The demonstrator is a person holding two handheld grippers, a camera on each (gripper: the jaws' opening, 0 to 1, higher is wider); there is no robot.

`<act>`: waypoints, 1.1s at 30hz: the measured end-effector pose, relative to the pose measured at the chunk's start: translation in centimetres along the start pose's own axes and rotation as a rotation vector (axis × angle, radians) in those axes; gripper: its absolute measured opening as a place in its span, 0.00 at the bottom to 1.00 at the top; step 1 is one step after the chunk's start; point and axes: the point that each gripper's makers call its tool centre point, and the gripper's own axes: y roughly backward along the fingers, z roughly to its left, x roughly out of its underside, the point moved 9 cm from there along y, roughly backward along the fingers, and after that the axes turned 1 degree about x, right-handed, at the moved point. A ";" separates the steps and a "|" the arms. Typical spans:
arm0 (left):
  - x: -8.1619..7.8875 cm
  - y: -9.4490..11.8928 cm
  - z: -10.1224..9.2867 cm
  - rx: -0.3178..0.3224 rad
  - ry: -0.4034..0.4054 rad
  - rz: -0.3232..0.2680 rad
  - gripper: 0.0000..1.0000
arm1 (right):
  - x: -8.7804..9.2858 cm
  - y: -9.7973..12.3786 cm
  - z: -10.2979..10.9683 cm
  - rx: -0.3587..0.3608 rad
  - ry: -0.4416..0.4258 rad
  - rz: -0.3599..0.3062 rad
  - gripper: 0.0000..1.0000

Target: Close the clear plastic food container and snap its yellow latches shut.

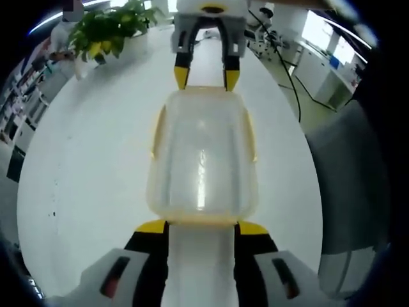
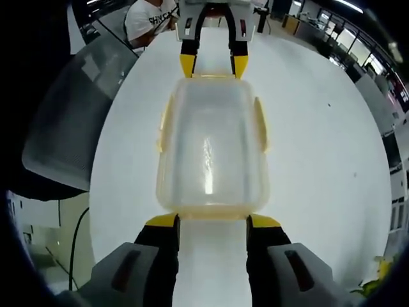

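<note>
At frame centre of both views, one clear rectangular plastic food container point(image 1: 202, 157) point(image 2: 213, 147) with yellow side latches point(image 1: 155, 131) point(image 2: 164, 125) rests lidded on a white round table point(image 1: 89, 166) point(image 2: 319, 147), both grippers point(image 1: 202, 225) point(image 2: 212, 220) spread wide at opposite ends, one potted green plant point(image 1: 112, 29) upper left.

Views face each other closely across the container point(image 1: 202, 160), each showing the other gripper.
</note>
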 end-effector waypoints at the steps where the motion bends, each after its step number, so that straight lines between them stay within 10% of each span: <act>1: 0.0 0.0 0.0 0.001 0.003 0.000 0.34 | 0.0 0.0 0.0 -0.001 -0.004 -0.004 0.39; 15: 0.7 0.1 0.0 0.009 0.070 -0.036 0.35 | 1.5 0.9 0.1 0.012 -0.131 -0.069 0.41; 33: 2.8 1.5 -0.2 -0.023 0.329 -0.157 0.35 | 2.5 2.0 1.3 0.048 -0.546 -0.270 0.36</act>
